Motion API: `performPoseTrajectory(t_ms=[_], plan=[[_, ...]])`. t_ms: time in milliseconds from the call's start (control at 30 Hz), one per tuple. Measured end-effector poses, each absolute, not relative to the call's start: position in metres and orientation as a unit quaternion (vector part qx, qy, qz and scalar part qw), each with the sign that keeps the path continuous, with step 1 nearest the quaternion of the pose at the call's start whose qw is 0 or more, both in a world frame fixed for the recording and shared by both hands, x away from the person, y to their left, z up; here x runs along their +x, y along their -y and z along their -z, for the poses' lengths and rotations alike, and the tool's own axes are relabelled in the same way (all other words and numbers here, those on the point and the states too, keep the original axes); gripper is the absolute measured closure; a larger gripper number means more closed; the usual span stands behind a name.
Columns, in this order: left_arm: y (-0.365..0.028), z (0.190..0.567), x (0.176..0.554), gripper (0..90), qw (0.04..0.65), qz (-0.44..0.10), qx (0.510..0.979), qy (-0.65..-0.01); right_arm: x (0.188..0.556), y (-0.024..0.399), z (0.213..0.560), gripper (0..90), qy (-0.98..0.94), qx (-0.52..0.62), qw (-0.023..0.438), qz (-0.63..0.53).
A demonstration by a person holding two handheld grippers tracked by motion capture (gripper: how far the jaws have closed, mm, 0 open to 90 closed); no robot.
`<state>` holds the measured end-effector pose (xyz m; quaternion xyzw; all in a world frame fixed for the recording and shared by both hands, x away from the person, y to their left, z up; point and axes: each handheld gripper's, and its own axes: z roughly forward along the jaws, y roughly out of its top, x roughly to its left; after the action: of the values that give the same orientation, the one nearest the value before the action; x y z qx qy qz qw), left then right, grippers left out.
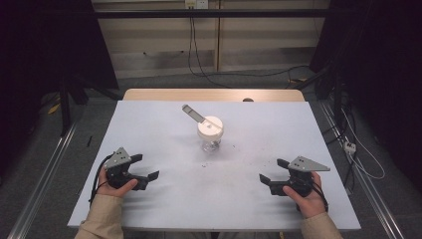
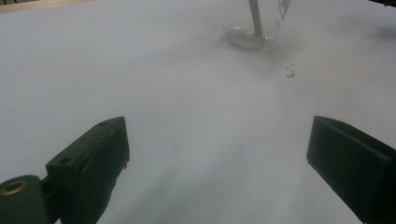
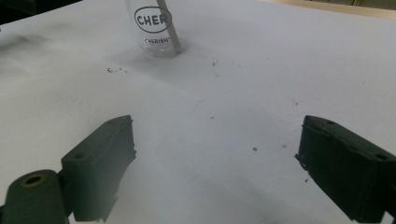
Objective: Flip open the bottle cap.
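A: From up high, what do you see?

B: A white table with a clear glass cup in the middle. It has a white lid on top, and a flat stick pokes out and leans to the back left. The left gripper sits low near the front left, and the right gripper near the front right. Both are well apart from the cup.

A: And from the left gripper view?

B: Its two black jaws stand wide apart with nothing between them. The bottom of the cup is far ahead, with the stick standing in it. A few dark crumbs lie on the table near it.

A: The right gripper view?

B: Same thing. Jaws wide apart, nothing in them. The cup is far ahead and has black letters on it.

A: So how much is done?

B: I think none yet. Nobody touches the cup, the lid is on, the stick is in. Both hands have to reach in first
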<state>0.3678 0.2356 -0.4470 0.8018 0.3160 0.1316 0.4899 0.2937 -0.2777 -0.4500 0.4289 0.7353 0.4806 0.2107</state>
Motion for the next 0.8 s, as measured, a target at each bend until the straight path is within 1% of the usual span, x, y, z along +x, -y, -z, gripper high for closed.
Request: performPoseTrajectory(t_ms=[800], plan=[[-0.242, 0.45, 0.366, 5.5, 0.484, -0.132, 0.803, -0.32, 0.286, 0.289, 0.453, 10.8, -0.733, 0.437, 0.213, -0.476]])
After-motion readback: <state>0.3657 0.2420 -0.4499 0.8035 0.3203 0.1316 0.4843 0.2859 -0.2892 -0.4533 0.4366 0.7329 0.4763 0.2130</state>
